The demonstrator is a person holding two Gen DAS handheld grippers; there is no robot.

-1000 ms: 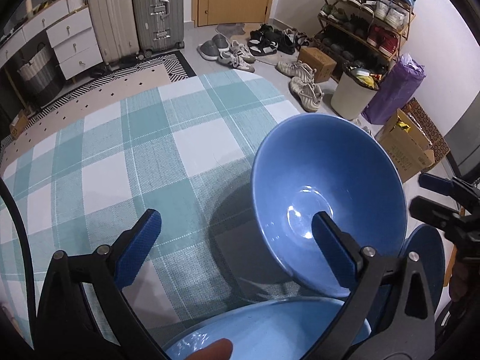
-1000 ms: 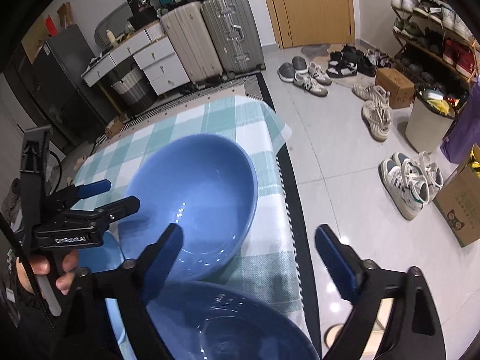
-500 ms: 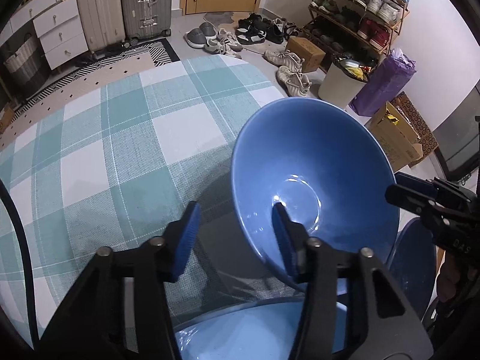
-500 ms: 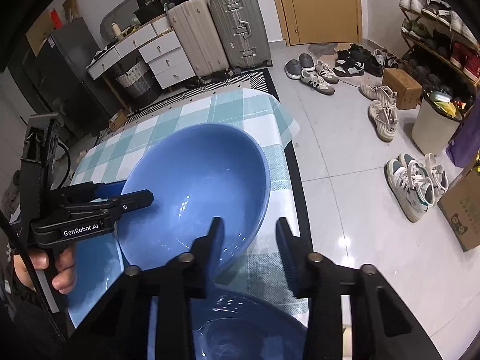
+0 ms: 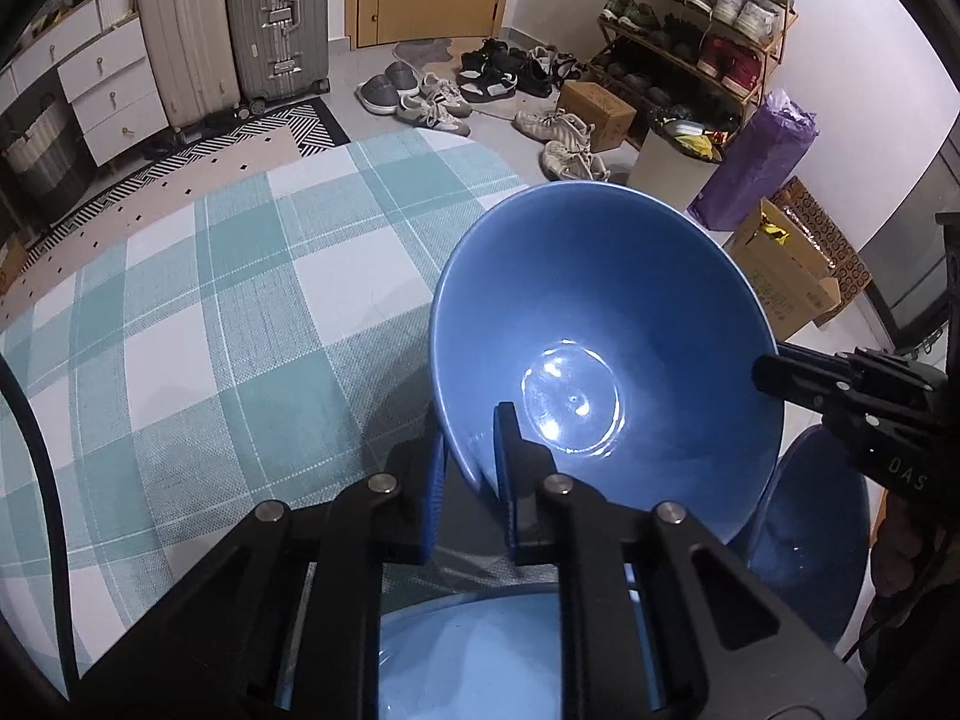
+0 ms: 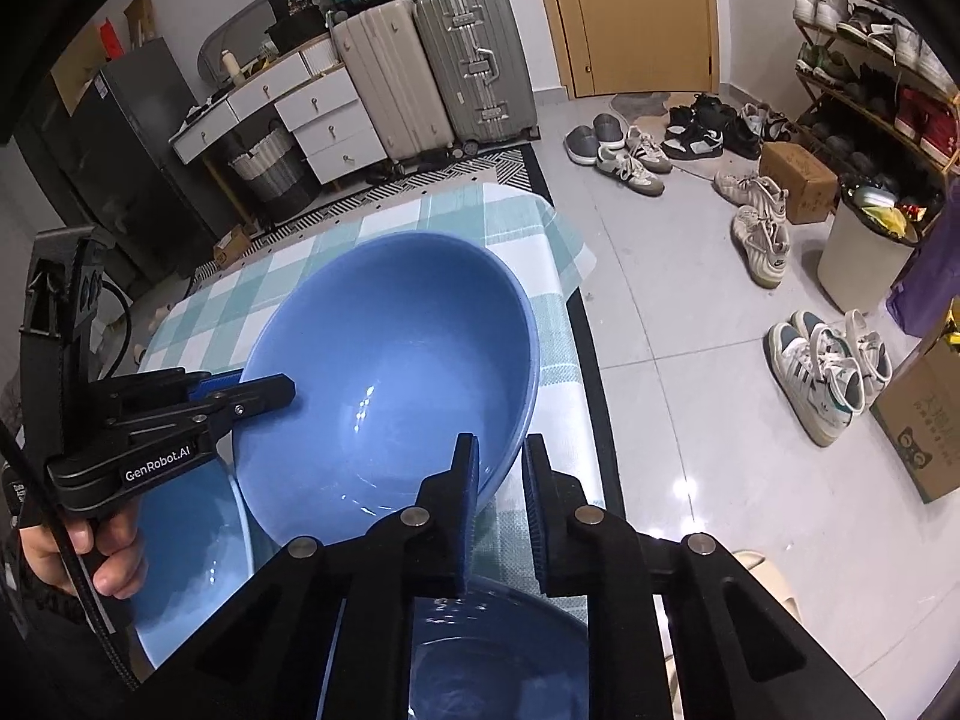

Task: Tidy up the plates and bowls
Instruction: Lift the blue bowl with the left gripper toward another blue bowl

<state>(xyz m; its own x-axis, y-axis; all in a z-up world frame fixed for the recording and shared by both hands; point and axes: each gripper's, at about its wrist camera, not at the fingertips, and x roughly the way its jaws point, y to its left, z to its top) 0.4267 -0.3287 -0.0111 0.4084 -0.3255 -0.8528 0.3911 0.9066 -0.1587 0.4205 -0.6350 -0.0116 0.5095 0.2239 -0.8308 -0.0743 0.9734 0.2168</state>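
Note:
A large deep blue bowl [image 5: 600,324] [image 6: 390,372] is over the teal checked tablecloth [image 5: 210,330] and throws a shadow on it. My left gripper [image 5: 468,462] is shut on the bowl's near rim, one finger inside and one outside. In the right wrist view the left gripper [image 6: 282,387] bites the bowl's left edge. My right gripper [image 6: 501,471] is shut on the opposite rim, and the left wrist view shows the right gripper [image 5: 774,372] at the bowl's right edge. A pale blue plate [image 5: 480,648] [image 6: 192,540] and a darker blue bowl [image 5: 804,528] [image 6: 498,660] lie close below.
The table edge [image 6: 570,312] drops to a tiled floor strewn with shoes [image 6: 822,372]. Also there are a white bin [image 5: 672,162], cardboard boxes [image 5: 792,276], a shoe rack [image 5: 708,18], suitcases [image 5: 276,18] and white drawers [image 6: 324,120].
Both grippers went from wide open around the big bowl's rim to shut on it. The hands stayed almost in place.

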